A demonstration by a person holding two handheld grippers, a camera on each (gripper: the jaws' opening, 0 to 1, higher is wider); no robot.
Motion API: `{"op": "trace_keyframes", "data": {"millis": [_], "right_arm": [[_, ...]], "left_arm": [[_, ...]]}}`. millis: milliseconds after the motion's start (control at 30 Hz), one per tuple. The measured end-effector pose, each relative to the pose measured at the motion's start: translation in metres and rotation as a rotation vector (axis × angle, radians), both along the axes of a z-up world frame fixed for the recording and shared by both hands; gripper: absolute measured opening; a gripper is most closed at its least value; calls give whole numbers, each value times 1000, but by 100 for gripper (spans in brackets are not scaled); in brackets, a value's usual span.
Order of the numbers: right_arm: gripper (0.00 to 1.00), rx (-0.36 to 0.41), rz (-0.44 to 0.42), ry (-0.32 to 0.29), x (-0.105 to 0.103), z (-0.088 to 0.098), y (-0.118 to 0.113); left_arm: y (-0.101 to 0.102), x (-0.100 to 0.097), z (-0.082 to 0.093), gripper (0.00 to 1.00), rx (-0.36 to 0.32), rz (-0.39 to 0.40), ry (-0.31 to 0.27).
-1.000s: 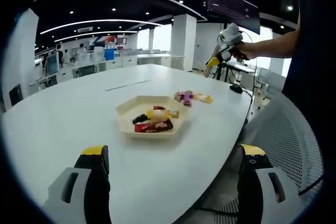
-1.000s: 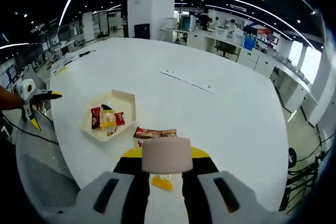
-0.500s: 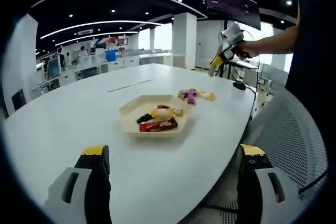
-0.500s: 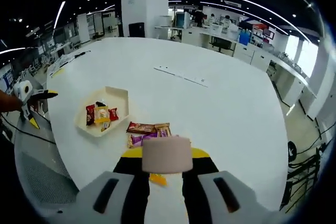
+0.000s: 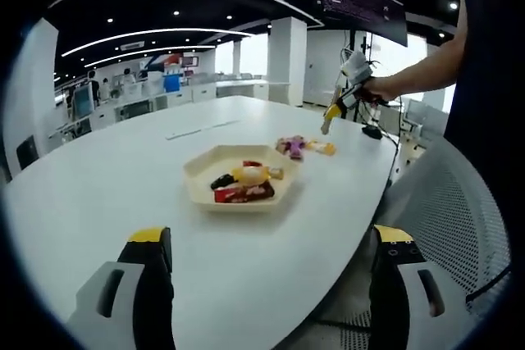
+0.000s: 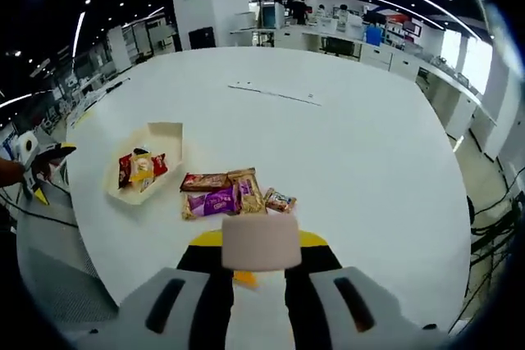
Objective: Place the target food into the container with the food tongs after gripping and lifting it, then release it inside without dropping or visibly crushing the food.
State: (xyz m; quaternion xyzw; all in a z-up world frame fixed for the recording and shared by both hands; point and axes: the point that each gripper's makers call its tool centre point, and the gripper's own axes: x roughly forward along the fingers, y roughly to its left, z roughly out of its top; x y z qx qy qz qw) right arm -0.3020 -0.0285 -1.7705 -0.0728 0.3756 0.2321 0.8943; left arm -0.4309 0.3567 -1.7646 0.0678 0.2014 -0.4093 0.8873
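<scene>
In the left gripper view, the left gripper sits low at the bottom of the frame, its jaws spread wide with nothing between them. At centre frame on the white bench lies a cream hexagonal tray holding several wrapped snacks. Just beyond it, toward the upper right, lies a small cluster of snack packets. A person's hand holds the right gripper above them, tip slanting down.

In the right gripper view, the right gripper's jaws look drawn close together. The packets lie just above them, apart; the tray is at centre left.
</scene>
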Motion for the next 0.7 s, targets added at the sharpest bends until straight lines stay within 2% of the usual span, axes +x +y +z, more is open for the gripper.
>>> {"op": "trace_keyframes", "data": {"millis": [300,533,700], "right_arm": [[23,61,-57,59,2,-16,-1],[23,63,-54,84,2,-27,4],[23,116,-70,154,-4,-37,13]], "left_arm": [[0,0,-1,97,-4,-1,12],[-1,0,-1,97,-1,-4,12],[0,0,-1,97,-2,-1,13]]}}
